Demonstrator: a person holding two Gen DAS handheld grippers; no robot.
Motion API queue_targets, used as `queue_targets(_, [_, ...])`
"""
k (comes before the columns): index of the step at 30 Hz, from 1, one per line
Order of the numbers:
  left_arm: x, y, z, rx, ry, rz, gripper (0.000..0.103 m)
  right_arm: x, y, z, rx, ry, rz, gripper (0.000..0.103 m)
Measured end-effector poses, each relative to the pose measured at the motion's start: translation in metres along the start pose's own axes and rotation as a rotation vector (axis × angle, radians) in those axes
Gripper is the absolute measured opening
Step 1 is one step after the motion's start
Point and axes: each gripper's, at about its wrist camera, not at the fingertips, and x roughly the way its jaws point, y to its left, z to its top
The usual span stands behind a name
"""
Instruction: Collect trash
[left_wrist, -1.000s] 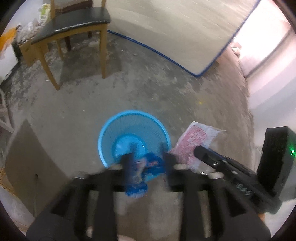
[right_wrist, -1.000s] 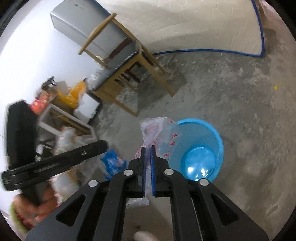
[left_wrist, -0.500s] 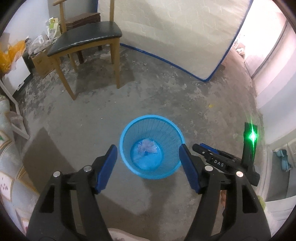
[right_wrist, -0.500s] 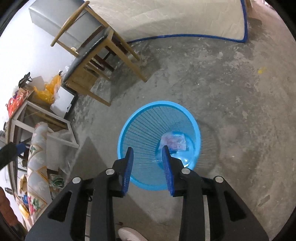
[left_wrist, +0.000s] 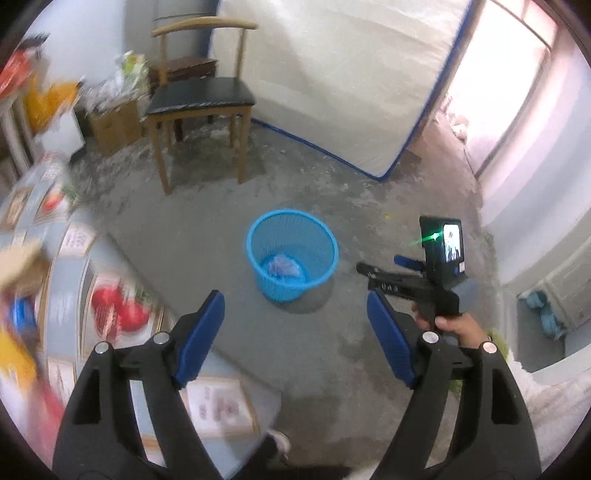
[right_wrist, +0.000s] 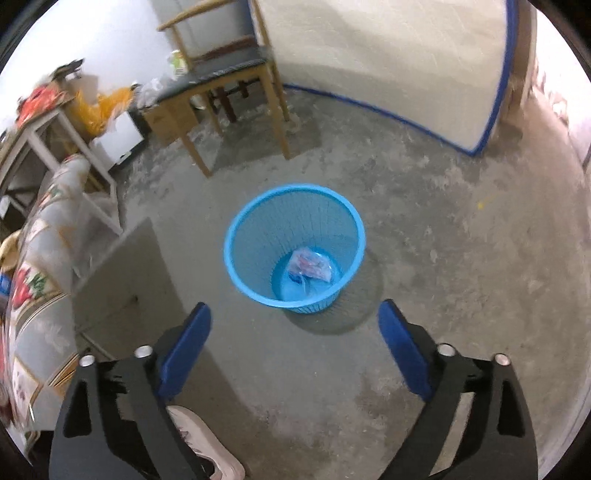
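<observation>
Between your left gripper's (left_wrist: 295, 332) blue pads nothing is held; the jaws are opening and stand wide apart. Your right gripper (right_wrist: 294, 336) is the same, jaws opening with only bare floor between them. Just ahead of both tools and below them sits the bin (right_wrist: 295, 218), upright on the concrete, with the trash (right_wrist: 309, 266) lying at its bottom: a crumpled clear wrapper with pink print and a scrap of blue beside it. By my reading the drop is done and both tools are free, so your next move is to find another piece to pick up, which means swinging toward the clutter off to the left.

That side is the hard part. The patterned cloth (left_wrist: 74, 266) left of your left gripper is smeared by blur, and the things on it cannot be told apart. Beyond the bin, the chair (left_wrist: 201, 99) half hides the boxes behind it. A shoe (right_wrist: 207, 443) is cut off under the right gripper.
</observation>
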Motion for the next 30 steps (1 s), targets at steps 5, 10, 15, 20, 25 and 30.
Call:
queue_targets(5, [-0.051,0.041,-0.048,-0.152,-0.058,0.034,0.076,-0.060,0.073,0.006,-0.211,-0.154,0.044,0.097])
queue_targets(10, [-0.122,0.087,-0.101,-0.234,-0.186,0.167,0.086,-0.111,0.155,0.007,-0.376,-0.233,0.191,0.097])
queue_targets(15, [-0.187,0.124,-0.154,-0.328,-0.299,0.295,0.091,-0.153,0.228,0.003,-0.439,-0.211,0.515,0.097])
queue_targets(20, [-0.231,0.152,-0.205,-0.449,-0.434,0.342,0.094,-0.152,0.309,-0.013,-0.508,-0.021,0.764,0.096])
queue_targets(25, [-0.242,0.172,-0.235,-0.508,-0.498,0.329,0.094,-0.131,0.368,-0.024,-0.527,0.186,0.835,0.089])
queue_targets(30, [-0.249,0.200,-0.224,-0.465,-0.447,0.363,0.094,-0.106,0.405,-0.022,-0.505,0.307,0.842,0.085])
